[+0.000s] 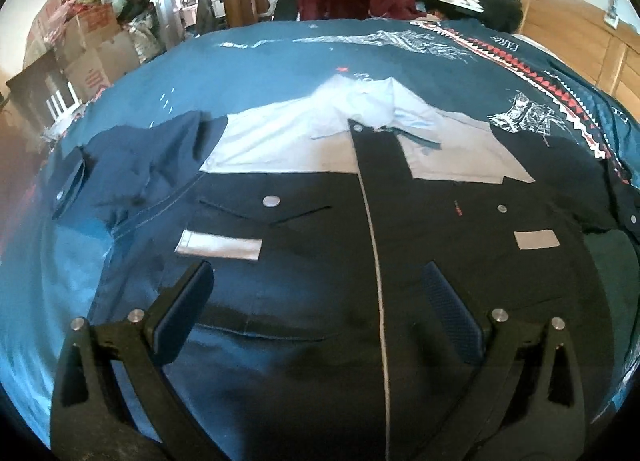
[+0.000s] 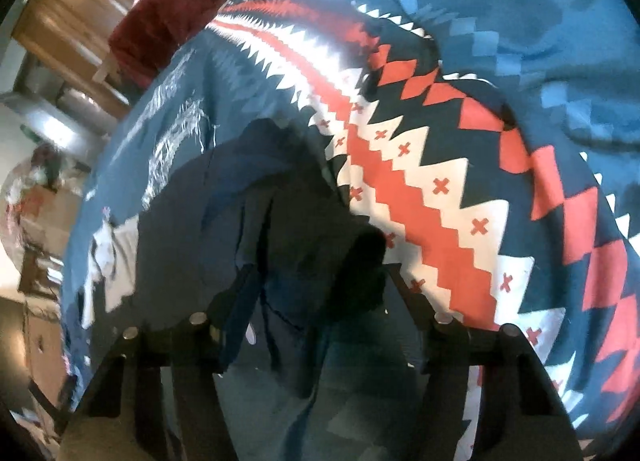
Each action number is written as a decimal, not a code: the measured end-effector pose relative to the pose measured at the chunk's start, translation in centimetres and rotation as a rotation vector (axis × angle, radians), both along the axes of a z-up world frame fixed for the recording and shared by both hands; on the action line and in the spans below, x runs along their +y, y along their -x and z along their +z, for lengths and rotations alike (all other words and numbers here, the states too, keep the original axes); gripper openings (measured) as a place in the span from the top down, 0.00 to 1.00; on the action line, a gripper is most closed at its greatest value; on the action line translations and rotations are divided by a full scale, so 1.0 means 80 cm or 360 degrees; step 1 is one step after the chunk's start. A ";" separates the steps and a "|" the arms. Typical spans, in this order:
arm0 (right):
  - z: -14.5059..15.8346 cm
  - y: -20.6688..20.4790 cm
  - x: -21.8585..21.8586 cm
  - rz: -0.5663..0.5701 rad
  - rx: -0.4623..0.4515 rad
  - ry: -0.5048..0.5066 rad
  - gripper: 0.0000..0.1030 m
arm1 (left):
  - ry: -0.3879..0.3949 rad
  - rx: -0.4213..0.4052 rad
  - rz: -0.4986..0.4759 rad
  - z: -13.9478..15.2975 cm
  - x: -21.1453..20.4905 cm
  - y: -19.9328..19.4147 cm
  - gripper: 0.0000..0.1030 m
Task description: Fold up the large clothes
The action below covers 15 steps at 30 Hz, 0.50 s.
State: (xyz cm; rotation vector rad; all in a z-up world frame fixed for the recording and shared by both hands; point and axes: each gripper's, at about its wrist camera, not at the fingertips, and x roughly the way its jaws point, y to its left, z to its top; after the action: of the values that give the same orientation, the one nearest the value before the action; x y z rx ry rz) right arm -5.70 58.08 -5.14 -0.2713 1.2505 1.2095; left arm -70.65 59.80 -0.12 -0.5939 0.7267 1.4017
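A: The left view shows the whole dark work jacket [image 1: 320, 221] flat on the blue bedspread [image 1: 260, 61]; left gripper [image 1: 320, 293] spread wide above it, empty.

B: The right view shows only a sleeve [image 2: 296, 221] bunched between the right gripper [image 2: 312, 289] fingers; grip unclear.

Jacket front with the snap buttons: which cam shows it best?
Left wrist. The dark jacket lies spread face-up on the bedspread, placket and snaps visible, under the open left gripper. Right wrist shows only a bunched dark fold at the right gripper.
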 end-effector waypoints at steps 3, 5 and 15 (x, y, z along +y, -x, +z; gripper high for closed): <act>0.006 0.016 0.012 0.0074 -0.0041 0.0013 0.85 | -0.0032 -0.0006 0.0026 0.009 0.003 0.007 0.00; 0.048 0.040 0.012 0.0151 -0.0097 -0.0077 0.90 | -0.0080 -0.0033 0.0062 0.023 0.003 0.020 0.00; 0.303 0.262 0.072 0.0758 -0.0217 -0.0470 0.91 | -0.0277 -0.0128 0.0270 0.082 -0.014 0.128 0.00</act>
State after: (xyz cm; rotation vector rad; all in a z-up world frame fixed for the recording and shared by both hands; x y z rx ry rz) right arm -26.63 63.87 19.07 -0.4406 0.8966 1.7328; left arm -80.86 58.65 6.48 -0.5818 0.4930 1.5705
